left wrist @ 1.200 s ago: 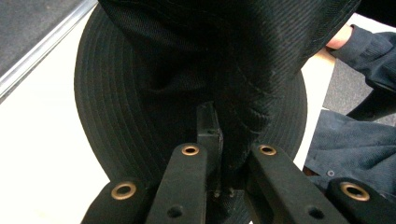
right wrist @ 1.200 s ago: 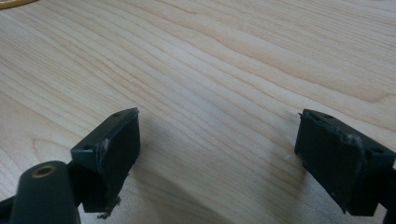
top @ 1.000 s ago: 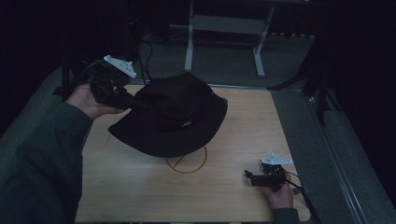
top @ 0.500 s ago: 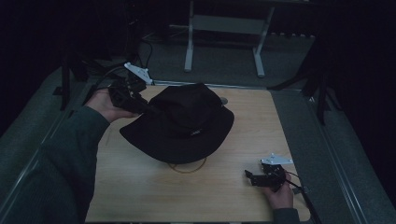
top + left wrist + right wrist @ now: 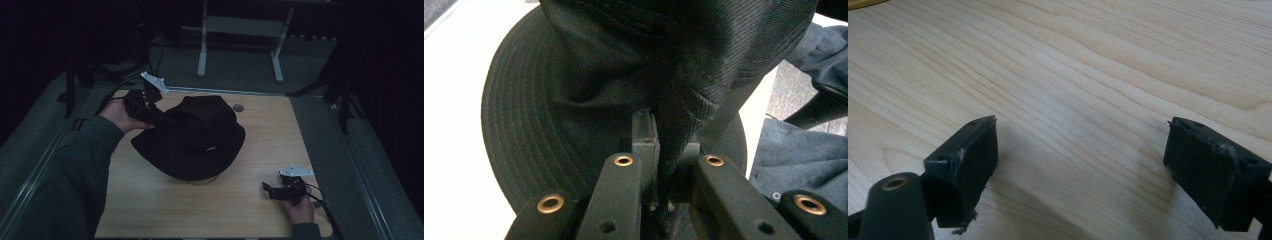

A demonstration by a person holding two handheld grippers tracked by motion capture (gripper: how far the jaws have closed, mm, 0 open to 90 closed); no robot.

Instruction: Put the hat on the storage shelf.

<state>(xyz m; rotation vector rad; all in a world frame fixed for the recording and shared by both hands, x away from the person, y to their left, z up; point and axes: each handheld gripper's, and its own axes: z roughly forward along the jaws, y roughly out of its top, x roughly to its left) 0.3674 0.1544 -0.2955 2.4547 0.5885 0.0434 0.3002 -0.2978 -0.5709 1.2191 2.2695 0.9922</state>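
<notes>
A black bucket hat (image 5: 192,137) hangs over the middle of the wooden table (image 5: 260,127), lifted at its far-left side. My left gripper (image 5: 162,118) is shut on the hat's crown fabric there; in the left gripper view the jaws pinch a fold of the hat (image 5: 624,75) at my left gripper (image 5: 659,160), with the brim spread below. My right gripper (image 5: 267,190) rests near the front right of the table, open, with bare wood between its jaws in the right gripper view, where my right gripper (image 5: 1080,165) stands wide apart.
A yellowish ring (image 5: 202,181) peeks out under the hat's front edge. A small round hole (image 5: 238,107) sits near the table's far edge. A metal stand (image 5: 240,30) is on the floor behind the table. Dark rails run along both table sides.
My left gripper has carried the hat rightward and toward the table's far side. The yellowish ring is now mostly covered by the hat. The right gripper has stayed put.
</notes>
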